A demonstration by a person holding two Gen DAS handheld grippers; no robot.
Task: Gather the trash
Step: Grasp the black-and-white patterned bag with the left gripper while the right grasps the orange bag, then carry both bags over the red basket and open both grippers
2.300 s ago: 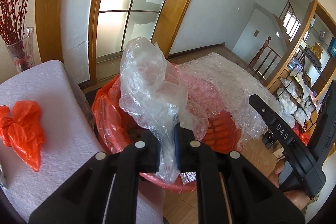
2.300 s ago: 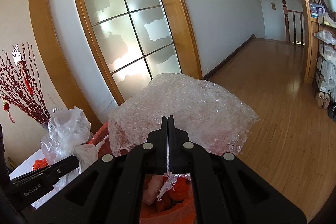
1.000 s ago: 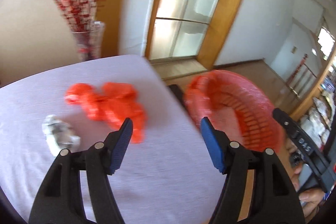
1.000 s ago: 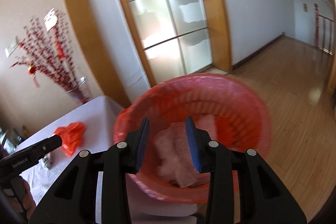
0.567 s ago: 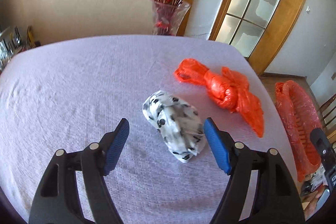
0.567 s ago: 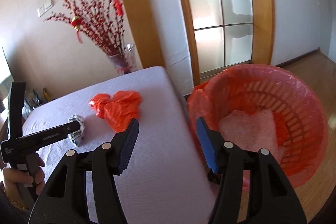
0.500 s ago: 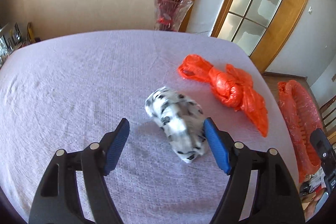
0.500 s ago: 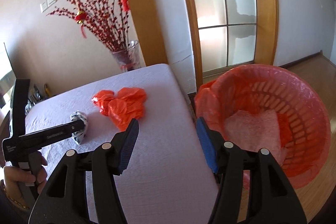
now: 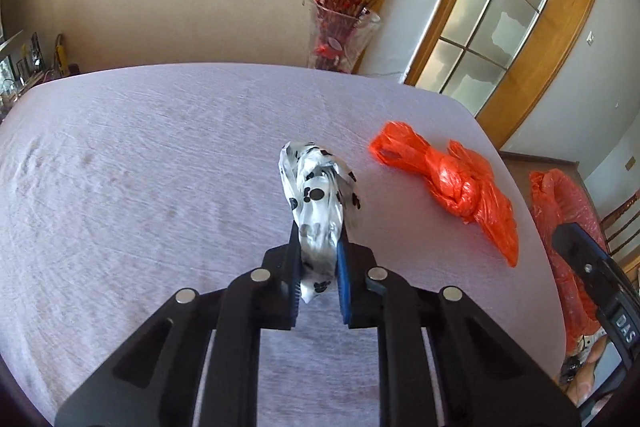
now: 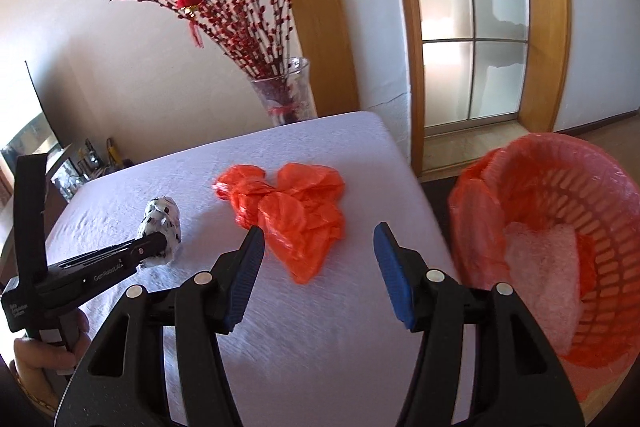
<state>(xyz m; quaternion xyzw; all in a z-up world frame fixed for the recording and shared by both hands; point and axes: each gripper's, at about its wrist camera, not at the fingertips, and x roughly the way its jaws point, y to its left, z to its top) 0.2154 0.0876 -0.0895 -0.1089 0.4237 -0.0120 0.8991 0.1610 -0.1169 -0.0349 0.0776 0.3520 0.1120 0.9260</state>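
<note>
Now, in the left wrist view, the left gripper (image 9: 319, 269) has just closed its jaws on the spotted wad (image 9: 318, 203), which half a second ago lay loose between wide jaws at the bench (image 9: 140, 167) centre. The orange bag (image 9: 452, 183) lies at 2 o'clock of it, untouched.

In the right wrist view, the right gripper (image 10: 318, 279) stands half-open and empty above the orange bag (image 10: 296, 211); the bin (image 10: 560, 227) sits off the bench at 3 o'clock. Judging by this, the wad is secured and can go to the bin next.
</note>
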